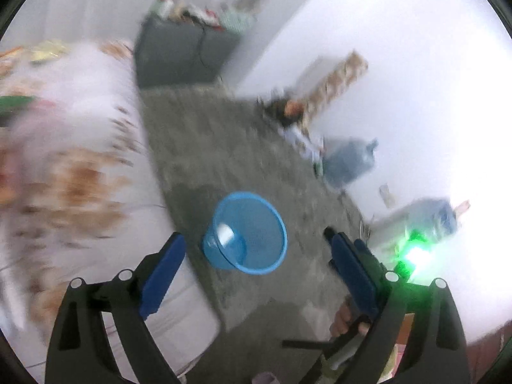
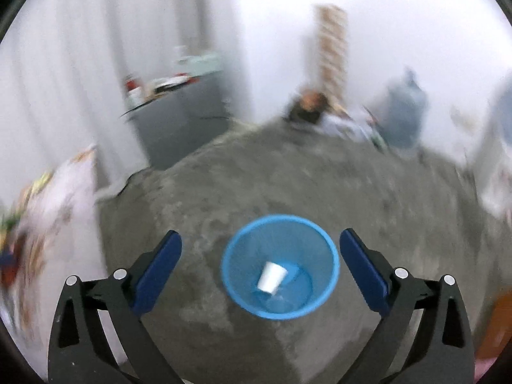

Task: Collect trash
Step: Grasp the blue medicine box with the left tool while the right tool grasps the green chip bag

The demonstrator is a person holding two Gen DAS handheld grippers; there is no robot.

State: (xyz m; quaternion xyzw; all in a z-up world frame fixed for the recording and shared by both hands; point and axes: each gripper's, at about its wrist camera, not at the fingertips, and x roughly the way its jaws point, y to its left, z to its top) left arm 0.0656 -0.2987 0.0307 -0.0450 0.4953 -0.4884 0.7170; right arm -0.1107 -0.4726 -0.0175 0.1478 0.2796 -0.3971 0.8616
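A blue mesh waste bin [image 2: 280, 265] stands on the grey concrete floor, right below my right gripper [image 2: 260, 240], which is open and empty. A white paper cup [image 2: 271, 277] lies inside the bin. In the left wrist view the same bin [image 1: 248, 236] sits between the fingers of my left gripper [image 1: 256, 240], which is open and empty, with the white cup [image 1: 225, 233] inside it. Both views are blurred by motion.
A table with a white floral cloth [image 1: 73, 166] and blurred wrappers is at the left. A grey cabinet [image 1: 182, 51] with clutter stands at the back. Blue water jugs [image 1: 348, 160] and clutter line the white wall. A hand [image 1: 344, 316] shows at lower right.
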